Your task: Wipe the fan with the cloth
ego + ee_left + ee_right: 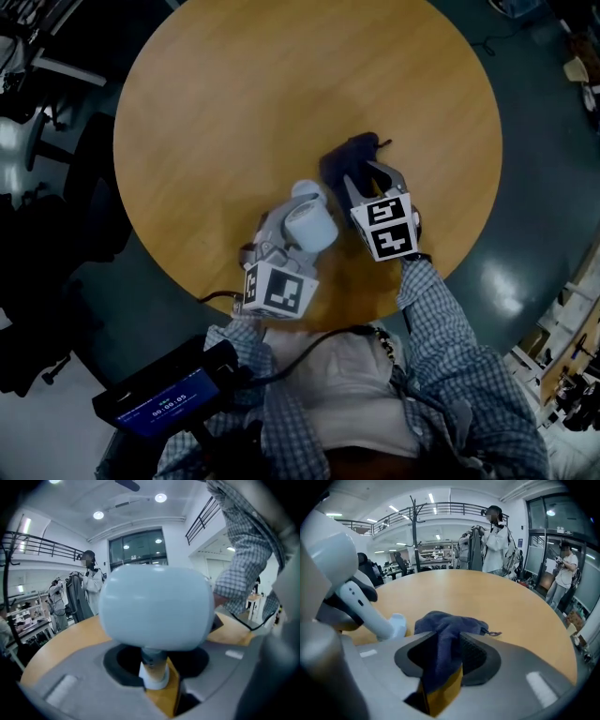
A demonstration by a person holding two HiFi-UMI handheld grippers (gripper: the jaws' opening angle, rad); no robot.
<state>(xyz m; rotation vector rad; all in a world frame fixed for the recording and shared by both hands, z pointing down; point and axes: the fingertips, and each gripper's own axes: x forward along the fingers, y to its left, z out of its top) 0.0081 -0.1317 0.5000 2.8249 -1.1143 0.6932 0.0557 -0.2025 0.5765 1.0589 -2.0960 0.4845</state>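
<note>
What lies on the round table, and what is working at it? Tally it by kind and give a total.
Handheld fan: 1
Dark blue cloth: 1
Grippers: 2, the left gripper and the right gripper
Total: 4

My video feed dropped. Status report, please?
Left hand-held gripper shut on fan stem. Right hand-held gripper open, cloth between its jaws, on table. Nothing in the way.

Pale blue fan (309, 226), navy cloth (348, 156), tan wood-grain table (281, 94) — blue-and-white checked sleeve (429, 302).
</note>
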